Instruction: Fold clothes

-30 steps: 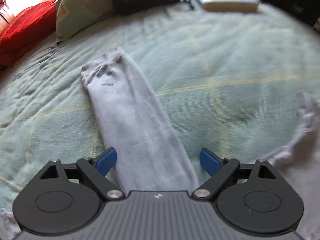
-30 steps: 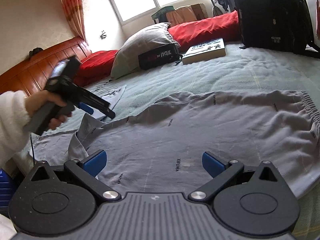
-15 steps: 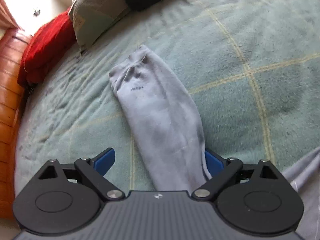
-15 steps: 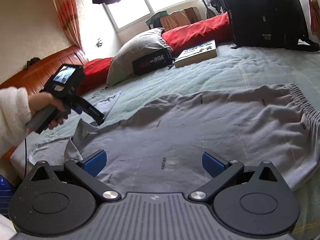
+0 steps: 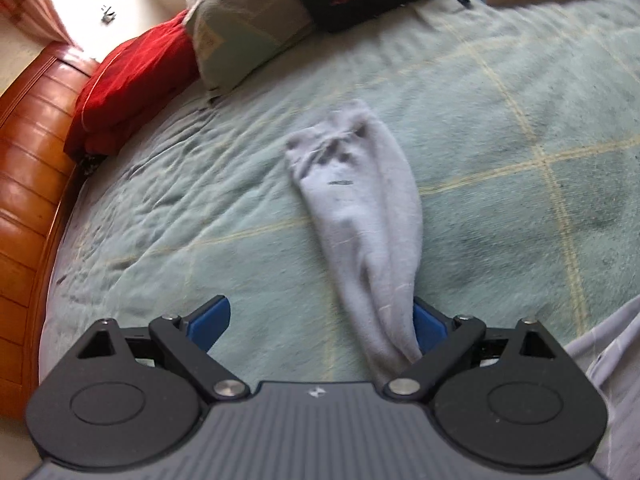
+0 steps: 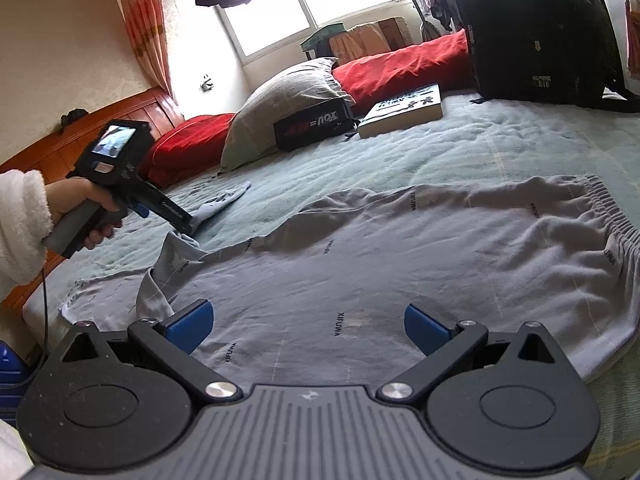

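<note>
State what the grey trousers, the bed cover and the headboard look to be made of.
Grey trousers: soft matte knit, probably cotton jersey; it drapes in limp folds and the waistband is gathered. Bed cover: pale green fuzzy cloth, like a towelling blanket, with a napped, rumpled surface. Headboard: reddish-brown wood, or wood-look, glossy; it shows bright highlights.

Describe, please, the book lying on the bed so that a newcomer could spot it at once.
Start at the grey pillow near the window end of the green blanket. Beside it lies a black pouch with red and white lettering, and just right of that is the book. It is the only flat, hard-edged thing there, with pale page edges showing.
</note>
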A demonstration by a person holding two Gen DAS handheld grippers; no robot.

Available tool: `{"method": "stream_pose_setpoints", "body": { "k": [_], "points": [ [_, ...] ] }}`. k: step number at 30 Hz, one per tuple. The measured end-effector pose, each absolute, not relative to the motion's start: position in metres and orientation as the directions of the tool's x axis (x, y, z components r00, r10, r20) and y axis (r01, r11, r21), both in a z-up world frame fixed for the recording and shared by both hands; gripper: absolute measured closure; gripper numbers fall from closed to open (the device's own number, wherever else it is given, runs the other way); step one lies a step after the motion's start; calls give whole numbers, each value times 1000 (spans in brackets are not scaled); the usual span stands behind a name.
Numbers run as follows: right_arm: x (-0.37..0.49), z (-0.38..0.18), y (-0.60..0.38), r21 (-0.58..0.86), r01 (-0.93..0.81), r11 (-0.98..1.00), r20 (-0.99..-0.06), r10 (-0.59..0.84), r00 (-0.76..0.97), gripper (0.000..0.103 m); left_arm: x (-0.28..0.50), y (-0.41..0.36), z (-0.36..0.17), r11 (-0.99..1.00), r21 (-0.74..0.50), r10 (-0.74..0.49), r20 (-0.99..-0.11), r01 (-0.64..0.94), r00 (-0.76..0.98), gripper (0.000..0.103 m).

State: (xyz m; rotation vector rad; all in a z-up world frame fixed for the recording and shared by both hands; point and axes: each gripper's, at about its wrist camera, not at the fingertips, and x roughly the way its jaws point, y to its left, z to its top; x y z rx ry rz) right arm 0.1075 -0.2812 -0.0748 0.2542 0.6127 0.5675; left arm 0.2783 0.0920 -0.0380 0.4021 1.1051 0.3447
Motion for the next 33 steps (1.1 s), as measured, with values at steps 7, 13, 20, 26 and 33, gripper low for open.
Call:
{"method": "stream_pose_setpoints", "body": {
  "k": [7,13,20,26,33],
  "points": [
    [104,-74,-274,372,-433,821,-480,570,667,0,277,113,-30,913,392,402,-813,-114,421,9],
    [101,-72,-271,334,-439,834,-492,551,674,0,300,112,-38,894,431,441,-799,-121,408,9],
    [107,-73,-274,350,-427,833,-494,552,671,0,293,111,-48,887,459,438,-808,-44,394,24],
    [106,-76,-271,339,-433,835,-505,550,665,0,285,114,-42,939,345,314,-850,-4,422,96],
    [106,-75,-274,348,-426,835,-500,549,669,0,269,112,-28,944,329,281,-824,12,491,102]
  ]
}}
